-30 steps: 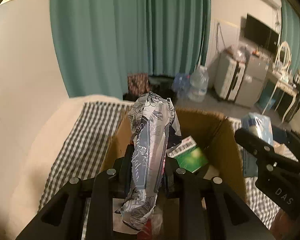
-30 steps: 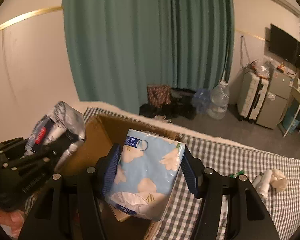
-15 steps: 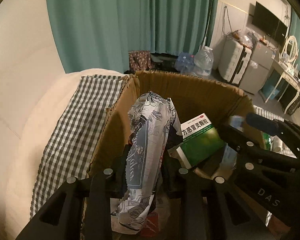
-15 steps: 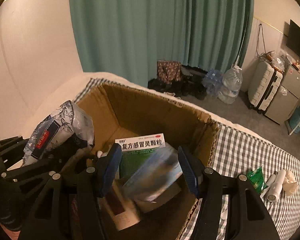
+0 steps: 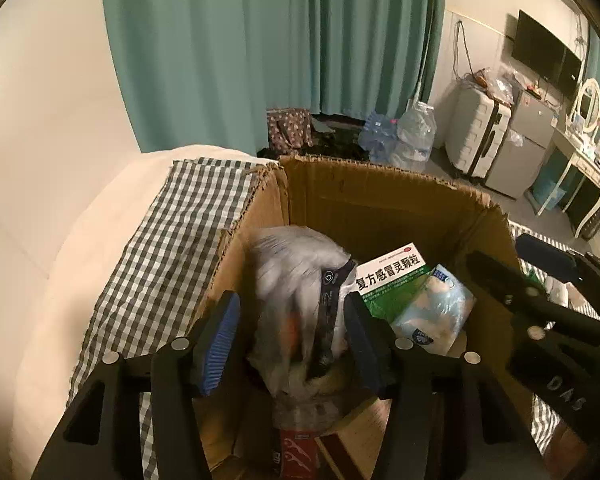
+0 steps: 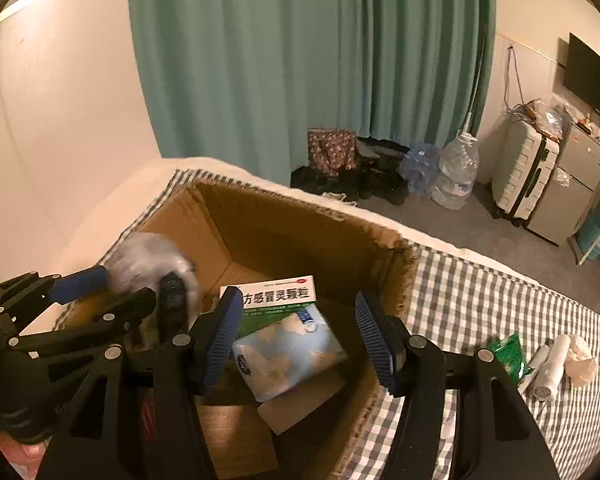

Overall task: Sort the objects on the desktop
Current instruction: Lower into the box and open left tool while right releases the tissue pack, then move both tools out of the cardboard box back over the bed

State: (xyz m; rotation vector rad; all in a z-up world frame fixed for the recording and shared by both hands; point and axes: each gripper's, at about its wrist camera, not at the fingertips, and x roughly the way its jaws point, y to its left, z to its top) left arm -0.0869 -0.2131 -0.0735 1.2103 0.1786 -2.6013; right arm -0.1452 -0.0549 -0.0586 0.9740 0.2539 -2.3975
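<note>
Left wrist view. Left gripper [image 5: 292,340] hangs over the cardboard box [image 5: 380,204]; its jaws have just been opening. The silvery patterned packet [image 5: 296,280] sits between the blue pads [image 5: 220,340], motion-blurred, with a gap on each side, so it is released, not pinched. It reads as dropping into the box's near-left corner. At 2 o'clock from the packet: green-and-white medicine box [image 5: 392,276], with the pale blue tissue pack [image 5: 432,312] lying against it. Right gripper's black frame shows at 3 o'clock, over the box rim.

Right wrist view. Right gripper [image 6: 300,340] spread, nothing between the jaws; the tissue pack [image 6: 288,348] lies below them on the box floor, overlapping the medicine box [image 6: 276,296]. Left gripper [image 6: 132,284] at 9 o'clock, blurred packet [image 6: 148,258] at its tips. Checked cloth [image 6: 480,300] spreads to the right; at 3 o'clock on it, well apart from the box, a small green packet [image 6: 508,354], a white tube [image 6: 552,368] and crumpled paper [image 6: 580,360].

Step in hand, by my reading: both drops into the box, right done, left finishing. Next move calls for lifting both grippers clear of the rim, then swinging right toward the three leftovers on the cloth; the tube may roll, so approach across it.
</note>
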